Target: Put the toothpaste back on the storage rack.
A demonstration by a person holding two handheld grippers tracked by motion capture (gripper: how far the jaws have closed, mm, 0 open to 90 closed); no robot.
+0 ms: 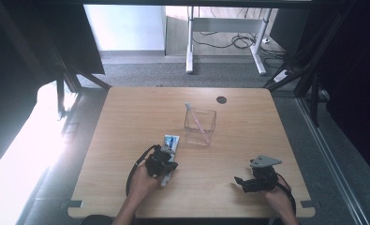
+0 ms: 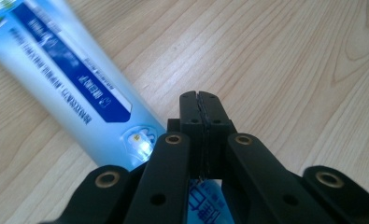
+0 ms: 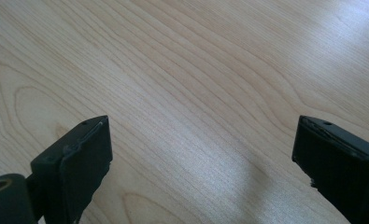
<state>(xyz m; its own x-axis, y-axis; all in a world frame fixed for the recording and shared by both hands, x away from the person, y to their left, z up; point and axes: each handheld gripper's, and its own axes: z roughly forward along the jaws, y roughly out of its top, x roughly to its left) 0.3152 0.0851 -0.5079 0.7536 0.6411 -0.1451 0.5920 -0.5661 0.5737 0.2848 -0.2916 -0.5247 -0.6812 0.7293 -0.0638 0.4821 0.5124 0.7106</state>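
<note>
Left hand-held gripper (image 1: 166, 159) at lower centre-left of the high view, over the near end of the toothpaste tube (image 1: 170, 149). In the left gripper view, left hand-held gripper (image 2: 201, 100) with jaws pressed flat together, no gap; blue-and-white toothpaste tube (image 2: 65, 74) running from upper left of frame down under the linkage, a strip of it visible beneath the closed jaws at bottom centre. Cannot tell whether tube edge is pinched between the pads or merely lying under them. Tube flat on the bench (image 1: 126, 122), long axis pointing roughly toward the clear container (image 1: 200, 126), tube's far end just short of its lower-left corner.

Clear container at centre of the high view, upright, a pale pink stick-like item (image 1: 196, 121) leaning diagonally inside, top end poking above the rim at upper left.

Right hand-held gripper (image 1: 242, 183) at lower right of the high view, well apart from tube and container. In the right gripper view, right hand-held gripper (image 3: 201, 154) spread wide, bare wood grain between, nothing held.
</note>
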